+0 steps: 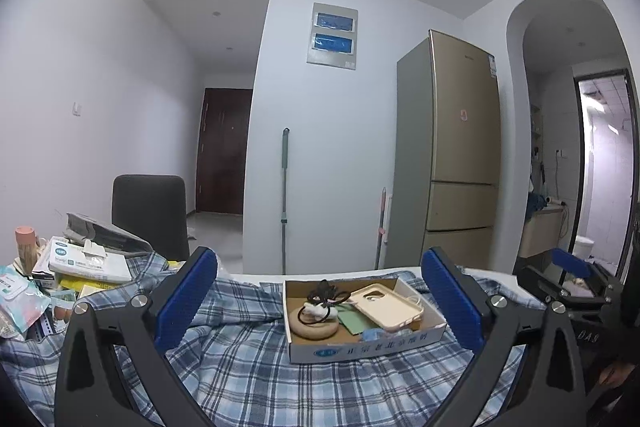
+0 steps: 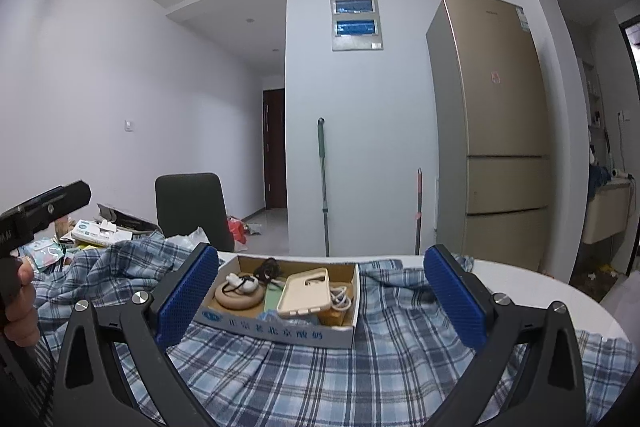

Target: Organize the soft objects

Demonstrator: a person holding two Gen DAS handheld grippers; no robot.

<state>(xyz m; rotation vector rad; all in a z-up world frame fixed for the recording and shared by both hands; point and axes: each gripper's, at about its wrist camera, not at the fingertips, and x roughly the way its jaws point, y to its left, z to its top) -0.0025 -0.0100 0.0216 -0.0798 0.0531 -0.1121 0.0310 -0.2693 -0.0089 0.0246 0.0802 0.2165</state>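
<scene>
Hovering spread wide, empty: left gripper [image 1: 318, 299], right gripper [image 2: 320, 297]. Limp, light blue plaid cloth [image 2: 320, 379] beneath shallow cardboard box [image 2: 280, 331]; pinching a bunched fold beside box advisable.

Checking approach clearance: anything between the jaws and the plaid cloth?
No. Left gripper and right gripper both have jaws open with the plaid cloth directly below. But the cardboard tray sits on the cloth and would hinder folding.

White walls, a gold fridge [image 1: 464, 147], a dark door [image 1: 224, 151], a black chair [image 1: 150, 213], recessed ceiling lights.
</scene>
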